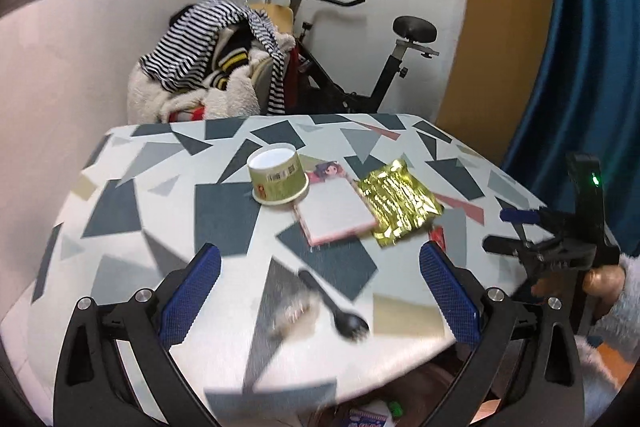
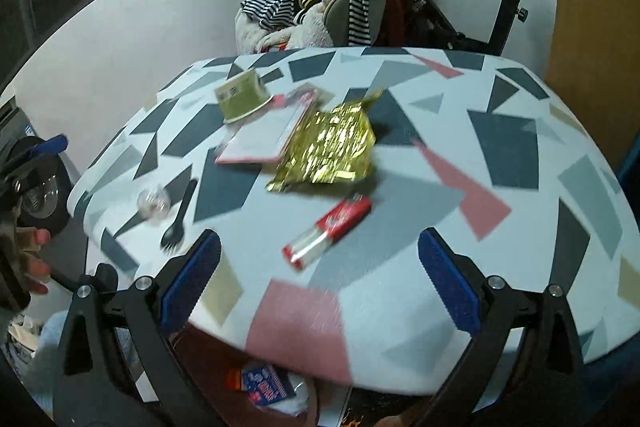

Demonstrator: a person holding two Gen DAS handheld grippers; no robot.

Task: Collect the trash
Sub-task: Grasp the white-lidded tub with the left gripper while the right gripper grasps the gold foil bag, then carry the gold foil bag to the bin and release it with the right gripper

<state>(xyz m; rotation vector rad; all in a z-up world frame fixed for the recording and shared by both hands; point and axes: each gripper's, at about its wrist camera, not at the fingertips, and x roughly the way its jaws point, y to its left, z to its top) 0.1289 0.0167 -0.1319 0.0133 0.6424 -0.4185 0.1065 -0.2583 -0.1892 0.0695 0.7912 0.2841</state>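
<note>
On the desk (image 2: 500, 163), under its geometric-print cover, you have these items of trash. One: a green paper cup (image 1: 279, 174), upside down, toward the far left edge and overlapping the far corner of item two. Two: a pink-edged notepad (image 1: 336, 209), lying flat at mid-desk; whether it counts as trash is your call. Three: a crumpled gold foil wrapper (image 2: 326, 147), overlapping the notepad's right side. Four: a red-and-white packet (image 2: 328, 229), alone near the near edge, directly ahead of your right claw (image 2: 318, 269). Five: a black plastic spork (image 1: 334, 303), near the near edge, ahead of your left claw (image 1: 320, 291). Six: a small clear crumpled piece (image 1: 294, 311), just beside the spork, too blurred to name. Both claws are spread wide and empty, each hovering over the near edge, probably so that each faces its closest piece. Below the near edge a container with printed wrappers (image 2: 264, 385) shows, likely your bin.
</note>
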